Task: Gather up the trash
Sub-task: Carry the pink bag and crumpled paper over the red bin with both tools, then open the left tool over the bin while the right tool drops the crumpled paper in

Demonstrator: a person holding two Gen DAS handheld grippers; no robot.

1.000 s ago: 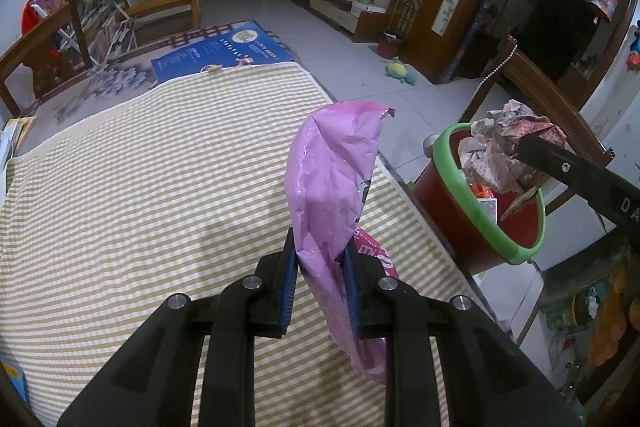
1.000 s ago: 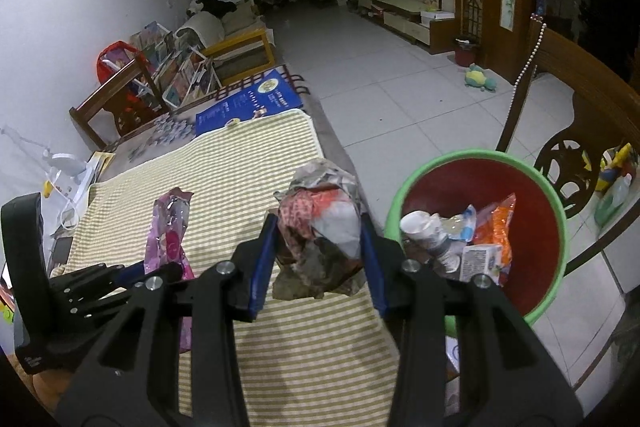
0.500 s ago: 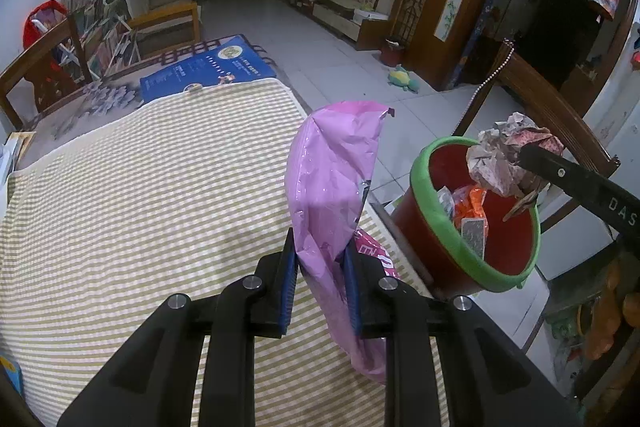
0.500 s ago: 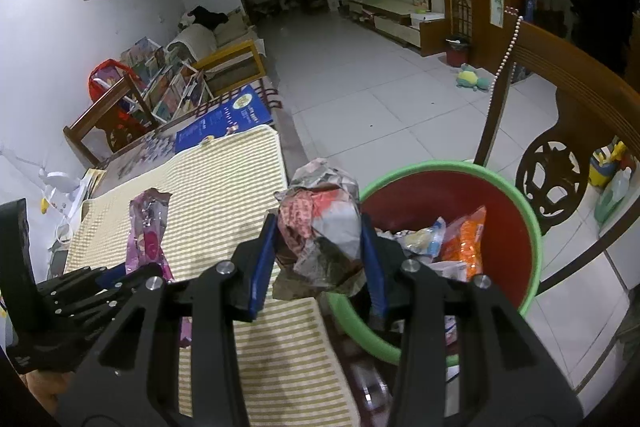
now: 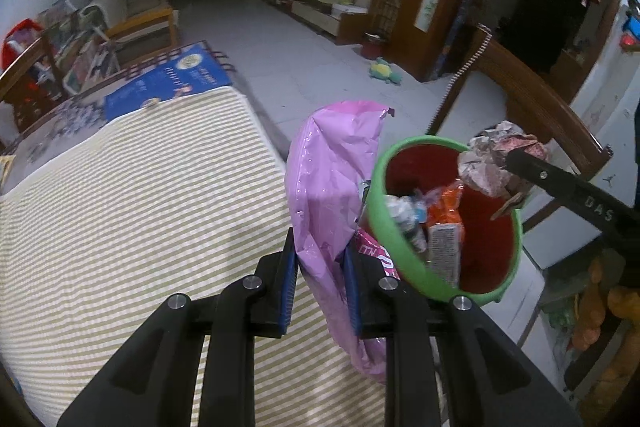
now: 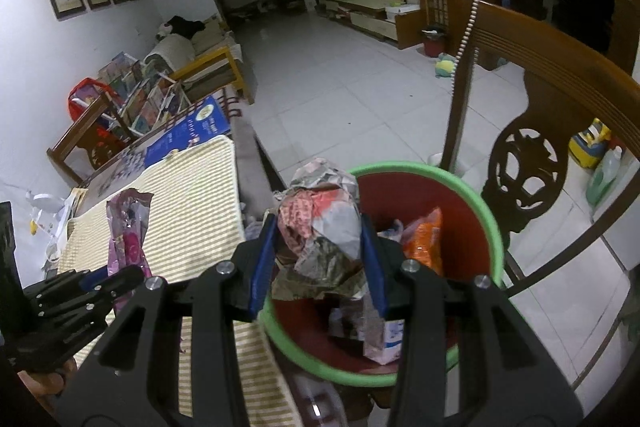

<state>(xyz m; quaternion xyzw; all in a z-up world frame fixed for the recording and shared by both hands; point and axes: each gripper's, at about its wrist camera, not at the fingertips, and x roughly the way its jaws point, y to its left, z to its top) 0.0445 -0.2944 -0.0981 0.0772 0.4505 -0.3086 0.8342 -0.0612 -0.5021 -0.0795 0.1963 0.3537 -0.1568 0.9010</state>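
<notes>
My left gripper [image 5: 321, 263] is shut on a pink plastic wrapper [image 5: 334, 187] and holds it upright over the table's right edge, beside the bin. The wrapper also shows in the right wrist view [image 6: 126, 231]. My right gripper [image 6: 318, 259] is shut on a crumpled paper ball [image 6: 320, 227], held above the bin's near rim. The ball also shows in the left wrist view [image 5: 492, 163]. The red bin with a green rim [image 5: 400, 251] [image 6: 490, 223] stands off the table's right side and holds several pieces of trash.
The table [image 5: 120, 207] has a yellow striped cloth. A blue book [image 5: 172, 83] lies at its far end. A wooden chair [image 6: 532, 155] stands right behind the bin. Tiled floor [image 6: 352, 87] lies beyond, with a small toy [image 6: 444, 65] on it.
Both grippers have moved right toward the bin. The paper ball went from over the table to above the bin's rim. The pink wrapper now hangs next to the bin.
</notes>
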